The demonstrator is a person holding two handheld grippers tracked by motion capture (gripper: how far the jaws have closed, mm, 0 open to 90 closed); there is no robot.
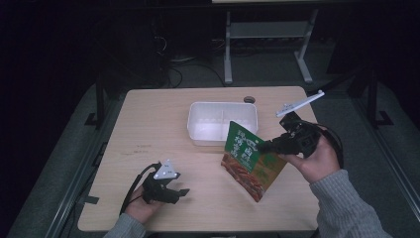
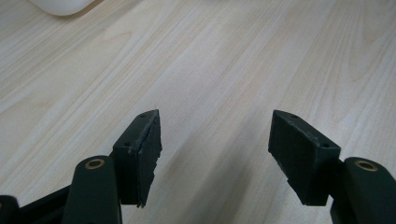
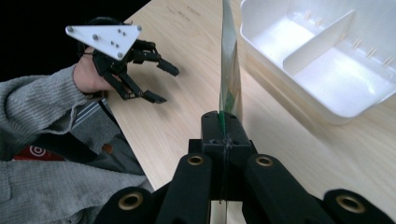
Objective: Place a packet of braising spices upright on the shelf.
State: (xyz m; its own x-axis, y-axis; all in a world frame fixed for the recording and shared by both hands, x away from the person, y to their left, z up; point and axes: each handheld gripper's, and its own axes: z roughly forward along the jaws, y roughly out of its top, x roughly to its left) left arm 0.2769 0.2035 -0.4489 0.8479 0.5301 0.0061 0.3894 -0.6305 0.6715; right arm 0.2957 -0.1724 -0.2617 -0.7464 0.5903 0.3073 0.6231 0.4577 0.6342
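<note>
High view: the right gripper (image 1: 265,145) is clenched on the upper right edge of a green and red packet (image 1: 251,161), lifted off the table (image 1: 148,119) just in front of the white tray (image 1: 223,121), its long axis running from the top corner by the tray's front wall down to a bottom corner pointing at the person. Right gripper view has the packet (image 3: 229,70) edge-on between the jaws, pointing away. Well to the tray's front left, the left gripper (image 1: 173,191) rests with jaws spread, nothing between them.
</note>
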